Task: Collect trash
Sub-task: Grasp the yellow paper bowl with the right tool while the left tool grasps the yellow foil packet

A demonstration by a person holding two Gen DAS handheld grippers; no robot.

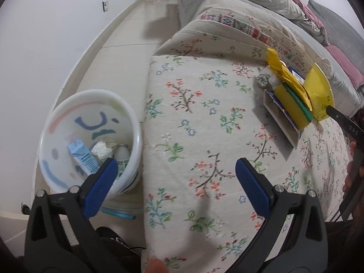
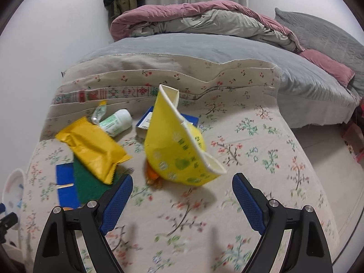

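Note:
A white trash bin [image 1: 127, 122] stands on the floor beside the bed, holding a blue carton [image 1: 82, 157] and crumpled paper [image 1: 102, 151]. My left gripper [image 1: 176, 168] is open and empty, over the bed edge next to the bin. Trash lies on the floral bedspread: a crushed yellow paper bowl [image 2: 177, 150], a yellow wrapper [image 2: 93, 147], a green and yellow sponge [image 2: 88, 182], a white bottle [image 2: 116, 121] and a blue box [image 2: 145, 122]. My right gripper [image 2: 182, 182] is open and empty, just in front of the yellow bowl. The same pile shows in the left wrist view [image 1: 295, 91].
A folded pink and beige quilt [image 2: 204, 20] and grey pillows [image 2: 318, 36] lie at the far end of the bed. A white wall [image 1: 45, 45] runs left of the tiled floor strip [image 1: 127, 52]. The bin's rim also shows at the right wrist view's left edge [image 2: 13, 182].

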